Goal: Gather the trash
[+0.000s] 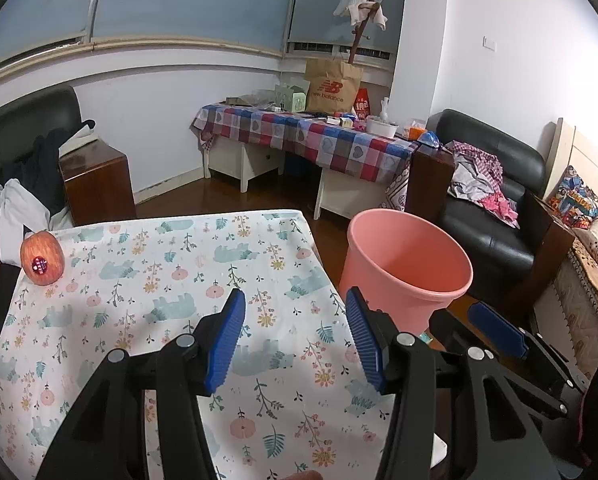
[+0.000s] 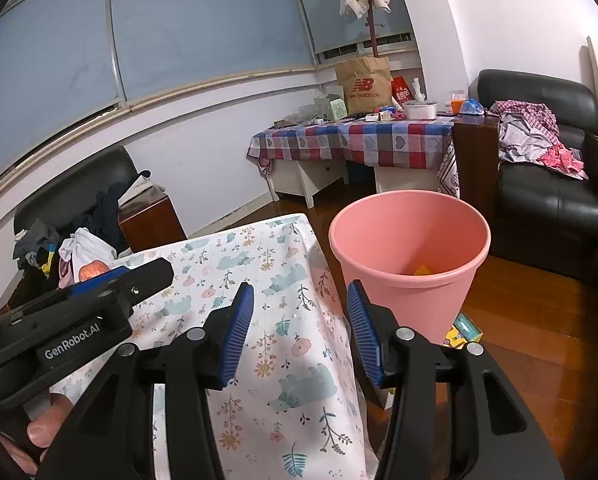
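Trash shows as a small yellow scrap [image 2: 422, 270] at the bottom of the pink bin [image 2: 409, 256], which stands on the wooden floor just right of the table [image 1: 171, 280] with its floral cloth. A colourful packet [image 2: 463, 330] lies on the floor beside the bin's base. Left tongs [image 1: 295, 340] and right tongs [image 2: 301, 334] both gape wide, holding nothing. An apple [image 1: 42, 258] sits at the table's far left corner.

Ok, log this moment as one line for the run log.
left hand-held gripper open, empty | right hand-held gripper open, empty | pink bin holds yellow scrap | apple on table
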The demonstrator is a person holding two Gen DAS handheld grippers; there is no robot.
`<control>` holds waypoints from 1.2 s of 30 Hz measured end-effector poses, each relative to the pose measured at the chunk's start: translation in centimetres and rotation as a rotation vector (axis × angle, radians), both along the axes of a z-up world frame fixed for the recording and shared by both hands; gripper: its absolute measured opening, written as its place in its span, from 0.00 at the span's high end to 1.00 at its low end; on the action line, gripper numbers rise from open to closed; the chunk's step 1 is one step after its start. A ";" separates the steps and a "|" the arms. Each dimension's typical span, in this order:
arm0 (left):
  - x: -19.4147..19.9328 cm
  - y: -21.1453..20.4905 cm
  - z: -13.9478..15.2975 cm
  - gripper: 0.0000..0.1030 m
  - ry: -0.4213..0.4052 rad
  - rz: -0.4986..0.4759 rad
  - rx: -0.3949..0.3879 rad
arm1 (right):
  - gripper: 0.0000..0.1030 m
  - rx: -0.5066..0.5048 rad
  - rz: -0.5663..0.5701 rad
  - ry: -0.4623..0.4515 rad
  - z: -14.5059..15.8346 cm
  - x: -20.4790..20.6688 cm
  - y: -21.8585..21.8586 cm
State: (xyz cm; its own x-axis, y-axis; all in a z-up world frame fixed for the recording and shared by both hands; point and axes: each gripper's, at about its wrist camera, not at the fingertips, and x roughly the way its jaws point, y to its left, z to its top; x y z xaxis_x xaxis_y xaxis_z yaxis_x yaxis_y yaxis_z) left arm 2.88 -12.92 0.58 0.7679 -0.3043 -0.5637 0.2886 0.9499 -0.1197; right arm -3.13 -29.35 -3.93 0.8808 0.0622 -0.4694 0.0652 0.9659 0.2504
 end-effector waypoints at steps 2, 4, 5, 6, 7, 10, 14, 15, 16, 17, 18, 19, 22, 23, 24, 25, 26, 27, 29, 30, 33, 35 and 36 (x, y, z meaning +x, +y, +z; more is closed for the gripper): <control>0.0 0.0 0.0 0.50 0.001 0.000 -0.001 | 0.52 0.000 0.000 0.000 0.0 0.0 0.0; 0.0 0.0 0.0 0.50 0.001 -0.002 0.000 | 0.52 0.000 0.000 0.001 0.0 0.0 0.0; 0.0 0.0 0.0 0.50 0.001 -0.001 0.000 | 0.52 0.001 0.001 0.002 -0.1 0.0 0.0; 0.0 0.0 -0.1 0.50 0.003 -0.002 -0.001 | 0.52 0.002 0.001 0.002 -0.1 -0.1 0.0; 0.1 0.0 -0.2 0.50 0.005 -0.003 -0.002 | 0.52 0.003 0.001 0.004 -0.2 0.0 0.0; 0.2 0.0 -0.5 0.50 0.011 -0.005 -0.004 | 0.52 0.003 0.002 0.008 -0.4 0.0 0.1; 0.2 0.0 -0.4 0.50 0.009 -0.006 -0.004 | 0.52 0.004 0.001 0.008 -0.4 0.0 0.1; 0.2 0.0 -0.4 0.50 0.009 -0.006 -0.004 | 0.52 0.004 0.001 0.009 -0.5 0.0 0.1; 0.2 0.0 -0.4 0.50 0.008 -0.006 -0.004 | 0.52 0.005 0.002 0.009 -0.4 0.0 0.1; 0.2 0.0 -0.5 0.50 0.008 -0.006 -0.004 | 0.52 0.006 0.002 0.008 -0.4 0.0 0.1; 0.2 0.0 -0.6 0.50 0.008 -0.007 -0.004 | 0.52 0.007 0.001 0.008 -0.4 0.0 0.1; 0.2 0.0 -0.5 0.50 0.009 -0.006 -0.004 | 0.52 0.004 0.002 0.008 -0.4 0.1 0.1; 0.2 0.0 -0.6 0.50 0.010 -0.005 -0.006 | 0.52 0.004 0.002 0.008 -0.4 0.1 0.1; 0.2 0.0 -0.6 0.50 0.010 -0.005 -0.005 | 0.52 0.004 0.002 0.009 -0.4 0.0 0.1; 0.2 0.0 -0.6 0.50 0.010 -0.005 -0.005 | 0.52 0.004 0.002 0.009 -0.4 0.0 0.1; 0.2 0.0 -0.5 0.50 0.009 -0.006 -0.005 | 0.52 0.004 0.002 0.009 -0.4 0.0 0.1; 0.2 0.1 -0.5 0.50 0.009 -0.006 -0.004 | 0.52 0.004 0.002 0.009 -0.3 0.1 0.1; 0.2 -0.1 -0.6 0.50 0.009 -0.006 -0.004 | 0.52 0.004 0.002 0.009 -0.4 0.0 0.1; 0.2 -0.1 -0.7 0.50 0.011 -0.008 -0.004 | 0.52 0.005 0.002 0.009 -0.4 0.1 0.1; 0.2 -0.1 -0.7 0.50 0.011 -0.008 -0.003 | 0.52 0.005 0.002 0.009 -0.4 0.0 0.1; 0.1 -0.1 -0.7 0.50 0.012 -0.008 -0.004 | 0.52 0.004 0.001 0.009 -0.3 0.1 0.1; 0.1 -0.1 -0.7 0.50 0.011 -0.008 -0.004 | 0.52 0.004 0.001 0.009 -0.3 0.1 0.1; 0.1 -0.2 -0.8 0.50 0.012 -0.008 -0.004 | 0.52 0.005 0.002 0.009 -0.3 0.1 0.1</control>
